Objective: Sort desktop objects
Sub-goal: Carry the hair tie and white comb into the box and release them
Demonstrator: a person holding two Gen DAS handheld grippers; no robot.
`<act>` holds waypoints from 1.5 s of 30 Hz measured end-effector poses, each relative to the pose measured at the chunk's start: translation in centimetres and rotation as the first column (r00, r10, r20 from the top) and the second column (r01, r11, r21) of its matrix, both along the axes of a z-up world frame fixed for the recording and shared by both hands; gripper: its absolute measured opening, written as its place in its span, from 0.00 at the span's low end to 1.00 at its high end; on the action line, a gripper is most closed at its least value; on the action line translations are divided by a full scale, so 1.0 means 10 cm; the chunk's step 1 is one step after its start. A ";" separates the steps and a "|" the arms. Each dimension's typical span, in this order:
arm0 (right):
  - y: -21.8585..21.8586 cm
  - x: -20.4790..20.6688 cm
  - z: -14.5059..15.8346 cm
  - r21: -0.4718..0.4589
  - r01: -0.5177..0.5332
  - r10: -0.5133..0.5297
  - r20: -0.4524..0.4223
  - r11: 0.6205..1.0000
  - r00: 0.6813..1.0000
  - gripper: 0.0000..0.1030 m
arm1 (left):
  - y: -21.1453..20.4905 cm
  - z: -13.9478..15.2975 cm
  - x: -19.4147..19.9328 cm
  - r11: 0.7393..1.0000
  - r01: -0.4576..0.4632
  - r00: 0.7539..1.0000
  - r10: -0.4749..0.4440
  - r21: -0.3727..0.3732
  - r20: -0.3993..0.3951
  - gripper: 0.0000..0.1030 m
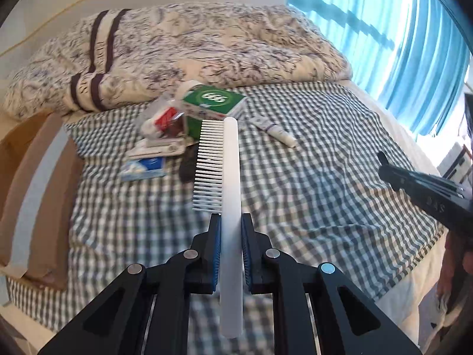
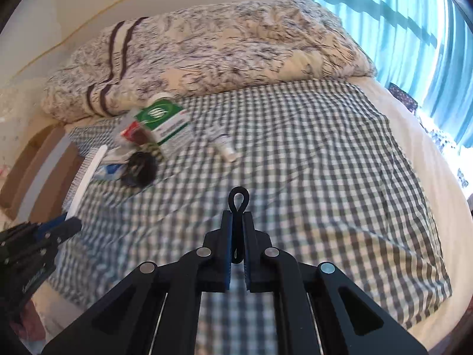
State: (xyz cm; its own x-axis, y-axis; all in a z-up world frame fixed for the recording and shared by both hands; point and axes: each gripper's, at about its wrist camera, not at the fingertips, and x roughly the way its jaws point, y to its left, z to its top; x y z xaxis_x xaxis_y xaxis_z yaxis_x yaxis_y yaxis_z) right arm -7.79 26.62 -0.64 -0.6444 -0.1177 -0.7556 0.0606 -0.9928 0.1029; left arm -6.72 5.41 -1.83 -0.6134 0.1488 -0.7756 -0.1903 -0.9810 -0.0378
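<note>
My left gripper (image 1: 231, 222) is shut on a long white comb (image 1: 229, 183), held above the checked cloth with its teeth to the left; the comb (image 2: 85, 177) also shows at the left of the right wrist view. My right gripper (image 2: 238, 217) is shut on a black looped hair tie (image 2: 238, 199) that sticks up between the fingers. On the cloth lie a green box (image 1: 212, 103), a red and white packet (image 1: 161, 121), a blue and white pack (image 1: 145, 170), a dark object (image 2: 139, 168) and a small white tube (image 1: 279, 131).
A green-checked cloth (image 2: 295, 153) covers the bed. A rumpled patterned duvet (image 1: 192, 47) is piled at the back. A brown cardboard box (image 1: 35, 195) stands at the left edge. Blue curtains (image 1: 399, 44) hang at the right. The right gripper's body (image 1: 425, 189) shows at the right.
</note>
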 end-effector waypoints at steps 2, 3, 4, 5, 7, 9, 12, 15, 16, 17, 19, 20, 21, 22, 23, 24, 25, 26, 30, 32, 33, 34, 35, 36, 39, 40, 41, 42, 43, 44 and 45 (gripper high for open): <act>-0.18 0.08 0.06 0.008 -0.028 0.028 -0.001 1.000 1.000 0.06 | -0.14 0.06 0.06 1.000 -0.013 1.000 0.013 0.008 -0.004 0.12; -0.27 0.12 0.10 0.010 -0.041 0.041 -0.004 0.999 0.999 0.06 | -0.22 0.10 0.09 1.000 -0.023 1.000 0.023 0.008 -0.009 0.12; -0.37 0.14 0.12 0.012 -0.057 0.057 -0.002 0.998 0.998 0.06 | -0.32 0.16 0.12 0.999 -0.034 0.999 0.034 0.007 -0.016 0.12; -0.49 0.16 0.16 0.012 -0.074 0.074 -0.004 0.997 0.997 0.06 | -0.41 0.21 0.14 0.999 -0.048 0.999 0.048 0.005 -0.023 0.12; -0.74 0.18 0.25 0.013 -0.111 0.111 -0.012 0.994 0.994 0.06 | -0.62 0.33 0.16 0.997 -0.082 0.996 0.082 0.011 -0.038 0.12; -1.00 0.18 0.38 0.012 -0.147 0.147 -0.034 0.989 0.988 0.06 | -0.93 0.50 0.19 0.992 -0.115 0.992 0.118 0.049 -0.049 0.12; -1.48 0.15 0.65 -0.004 -0.225 0.224 -0.076 0.974 0.972 0.06 | -1.37 0.76 0.20 0.984 -0.176 0.980 0.177 0.020 -0.091 0.12; -1.99 0.10 0.88 -0.028 -0.306 0.301 -0.122 0.952 0.946 0.06 | -1.83 0.97 0.20 0.974 -0.225 0.967 0.228 0.034 -0.111 0.12; -2.16 0.08 0.93 -0.031 -0.332 0.325 -0.133 0.943 0.936 0.06 | -1.94 1.00 0.19 0.971 -0.235 0.965 0.238 0.041 -0.112 0.12; -2.36 0.06 0.99 -0.035 -0.362 0.354 -0.144 0.932 0.924 0.06 | -2.10 1.04 0.19 0.967 -0.250 0.960 0.254 0.046 -0.114 0.12; -2.71 0.02 1.06 -0.045 -0.417 0.406 -0.155 0.908 0.901 0.06 | -2.34 1.08 0.15 0.959 -0.282 0.951 0.284 0.036 -0.119 0.12; -2.91 -0.02 1.08 -0.058 -0.449 0.436 -0.157 0.892 0.886 0.06 | -2.45 1.07 0.14 0.955 -0.296 0.947 0.298 0.035 -0.118 0.12; -3.08 -0.06 1.08 -0.072 -0.477 0.462 -0.155 0.876 0.873 0.06 | -2.55 1.05 0.12 0.951 -0.308 0.944 0.310 0.036 -0.114 0.12; -3.24 -0.09 1.08 -0.084 -0.499 0.484 -0.151 0.862 0.862 0.06 | -2.65 1.02 0.10 0.947 -0.319 0.941 0.322 0.039 -0.107 0.12; -3.40 -0.13 1.06 -0.093 -0.520 0.506 -0.143 0.849 0.851 0.06 | -2.73 0.99 0.08 0.943 -0.330 0.938 0.333 0.041 -0.100 0.12; -3.53 -0.15 1.04 -0.092 -0.533 0.519 -0.137 0.841 0.844 0.06 | -2.82 0.94 0.06 0.938 -0.344 0.934 0.347 0.041 -0.090 0.12; -3.67 -0.16 1.01 -0.085 -0.542 0.529 -0.133 0.836 0.838 0.06 | -2.89 0.89 0.05 0.934 -0.354 0.931 0.357 0.041 -0.082 0.12; -3.79 -0.18 0.96 -0.076 -0.551 0.540 -0.127 0.831 0.832 0.06 | -2.95 0.84 0.03 0.932 -0.360 0.929 0.362 0.042 -0.072 0.12; -4.04 -0.28 0.69 -0.078 -0.583 0.578 -0.078 0.809 0.812 0.06 | -3.16 0.64 -0.08 0.924 -0.381 0.923 0.383 0.040 -0.047 0.12; -4.07 -0.34 0.57 -0.090 -0.585 0.582 -0.057 0.806 0.811 0.06 | -3.26 0.56 -0.11 0.920 -0.388 0.920 0.390 0.053 -0.038 0.13; -4.08 -0.36 0.53 -0.097 -0.584 0.582 -0.053 0.806 0.812 0.06 | -3.29 0.54 -0.12 0.921 -0.384 0.922 0.387 0.063 -0.033 0.15; -4.07 -0.38 0.50 -0.105 -0.580 0.577 -0.053 0.808 0.815 0.06 | -3.32 0.50 -0.14 0.923 -0.377 0.925 0.379 0.078 -0.024 0.22; -4.08 -0.40 0.47 -0.115 -0.571 0.570 -0.050 0.813 0.820 0.14 | -3.33 0.47 -0.17 0.926 -0.367 0.929 0.370 0.088 -0.015 0.29; -4.08 -0.44 0.45 -0.118 -0.556 0.556 -0.041 0.823 0.830 0.24 | -3.32 0.45 -0.19 0.926 -0.369 0.928 0.372 0.080 -0.019 0.47; -3.97 -0.56 0.42 -0.146 -0.502 0.504 -0.021 0.853 0.863 0.42 | -3.36 0.45 -0.20 0.891 -0.453 0.889 0.453 0.015 -0.064 0.77; -3.92 -0.59 0.42 -0.168 -0.498 0.502 -0.021 0.851 0.865 0.42 | -3.38 0.45 -0.20 0.889 -0.458 0.886 0.458 0.025 -0.065 0.84; -3.87 -0.61 0.42 -0.182 -0.493 0.498 -0.018 0.851 0.867 0.42 | -3.39 0.46 -0.20 0.894 -0.446 0.892 0.449 0.046 -0.060 0.84; -3.82 -0.63 0.42 -0.183 -0.486 0.491 -0.017 0.855 0.871 0.42 | -3.38 0.47 -0.20 0.897 -0.439 0.895 0.442 0.055 -0.060 0.84; -3.79 -0.63 0.43 -0.179 -0.478 0.483 -0.019 0.860 0.875 0.42 | -3.36 0.47 -0.20 0.897 -0.439 0.895 0.442 0.051 -0.062 0.84; -3.74 -0.64 0.44 -0.180 -0.473 0.477 -0.023 0.862 0.878 0.42 | -3.32 0.48 -0.21 0.898 -0.438 0.896 0.440 0.038 -0.067 0.84; -3.69 -0.65 0.44 -0.187 -0.471 0.475 -0.025 0.862 0.880 0.42 | -3.26 0.49 -0.22 0.901 -0.432 0.899 0.433 0.028 -0.070 0.84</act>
State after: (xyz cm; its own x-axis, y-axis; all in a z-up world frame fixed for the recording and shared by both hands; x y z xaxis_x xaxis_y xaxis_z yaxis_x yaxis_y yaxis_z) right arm -14.27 -10.31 3.80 -0.4603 -0.5405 -0.7043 0.5141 -0.8090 0.2849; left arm -8.91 -27.19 3.11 -0.6741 -0.1355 -0.7261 0.2500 -0.9669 -0.0516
